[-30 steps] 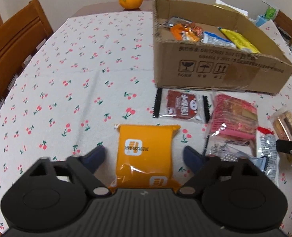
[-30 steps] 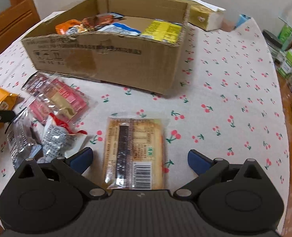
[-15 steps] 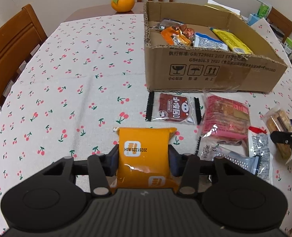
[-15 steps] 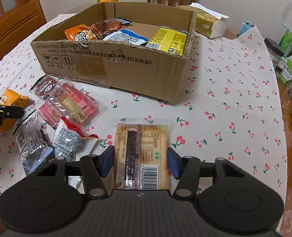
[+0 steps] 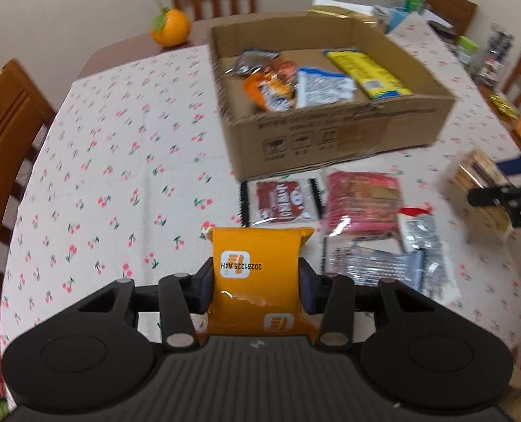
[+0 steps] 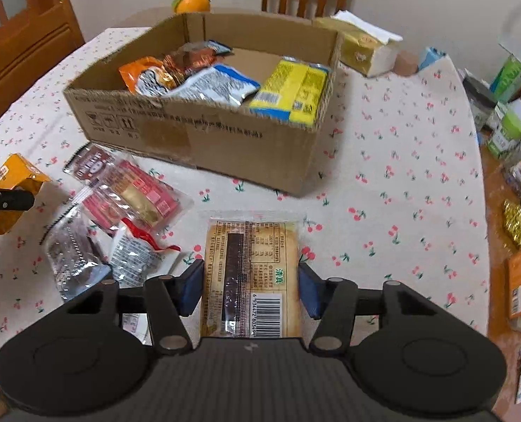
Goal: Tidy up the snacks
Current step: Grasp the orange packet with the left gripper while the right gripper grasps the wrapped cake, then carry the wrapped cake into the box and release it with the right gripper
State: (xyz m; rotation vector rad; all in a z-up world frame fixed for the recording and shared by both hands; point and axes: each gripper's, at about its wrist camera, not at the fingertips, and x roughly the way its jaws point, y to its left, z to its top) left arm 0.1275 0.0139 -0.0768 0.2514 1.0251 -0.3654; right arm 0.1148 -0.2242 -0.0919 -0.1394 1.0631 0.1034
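My left gripper [image 5: 256, 290] has its jaws clamped on the sides of the orange packet [image 5: 256, 277], held above the cherry-print bench [image 5: 119, 176]. My right gripper [image 6: 250, 290] has its jaws pressed against both long edges of the clear-wrapped biscuit pack [image 6: 251, 274], barcode end nearest me. The open cardboard box [image 6: 204, 130] sits ahead with several snacks inside. Loose snacks lie on the bench between box and grippers: red pack [image 5: 364, 198], silver packets [image 5: 383, 263]. An orange fruit [image 5: 170, 28] sits beyond the box.
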